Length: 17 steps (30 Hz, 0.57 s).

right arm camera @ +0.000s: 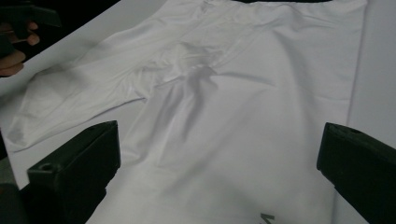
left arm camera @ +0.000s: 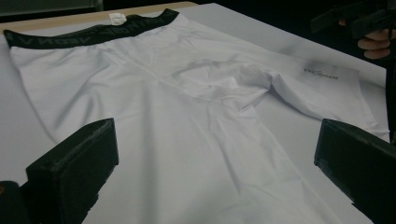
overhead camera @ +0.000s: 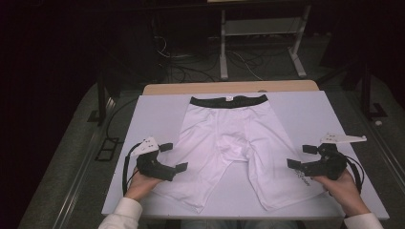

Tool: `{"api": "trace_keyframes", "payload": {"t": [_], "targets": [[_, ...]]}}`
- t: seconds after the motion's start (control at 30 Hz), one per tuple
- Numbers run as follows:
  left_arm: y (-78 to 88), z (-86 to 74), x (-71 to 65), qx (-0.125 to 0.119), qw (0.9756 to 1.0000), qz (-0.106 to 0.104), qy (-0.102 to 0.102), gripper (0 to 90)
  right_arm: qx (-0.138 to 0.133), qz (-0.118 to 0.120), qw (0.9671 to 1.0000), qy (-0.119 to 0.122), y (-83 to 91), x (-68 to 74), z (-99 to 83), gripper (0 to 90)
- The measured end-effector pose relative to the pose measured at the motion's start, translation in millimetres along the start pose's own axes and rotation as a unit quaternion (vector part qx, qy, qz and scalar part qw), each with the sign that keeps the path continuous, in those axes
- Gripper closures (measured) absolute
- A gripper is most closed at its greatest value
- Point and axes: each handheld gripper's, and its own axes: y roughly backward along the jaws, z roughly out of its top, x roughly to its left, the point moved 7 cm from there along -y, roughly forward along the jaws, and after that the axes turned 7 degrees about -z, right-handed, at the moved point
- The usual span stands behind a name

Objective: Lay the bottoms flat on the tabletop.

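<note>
White shorts point(overhead camera: 229, 143) flat on table point(overhead camera: 157, 112), left gripper point(overhead camera: 173, 156) and right gripper point(overhead camera: 302, 156) jaws wide apart, empty.

The wide-open right claw point(right arm camera: 217, 172) hovers over the flat white shorts point(right arm camera: 243, 93).

White shorts point(overhead camera: 229, 138) w/ black waistband point(overhead camera: 228, 100), flat on table, legs toward the person.

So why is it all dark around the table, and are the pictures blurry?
High view: light falls on the white table and the white shorts, while the floor and edges stay nearly black. Left gripper view: the shorts look sharp, the near black jaws are soft and blurred. Right gripper view: a grey shadow lies across the shorts' middle, with no glare.
</note>
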Motion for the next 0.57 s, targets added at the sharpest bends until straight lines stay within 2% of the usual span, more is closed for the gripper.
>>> {"api": "trace_keyframes", "payload": {"t": [0.23, 0.43, 0.57], "targets": [[7.1, -8.1, 3.6, 0.004, 0.9999, 0.01, 0.0, 0.0, -0.028, -0.023, 0.9993, 0.011, 8.9, -9.9, -12.8, 0.0], [6.4, -14.8, 8.0, 0.023, 0.9995, 0.02, -0.003, 0.0, -0.026, -0.031, 0.9991, 0.015, 13.4, -17.0, -22.1, 0.0], [6.3, -17.1, 9.7, 0.027, 0.9995, 0.019, 0.0, 0.0, -0.025, -0.035, 0.999, 0.012, 12.8, -19.8, -22.7, 0.0]]}}
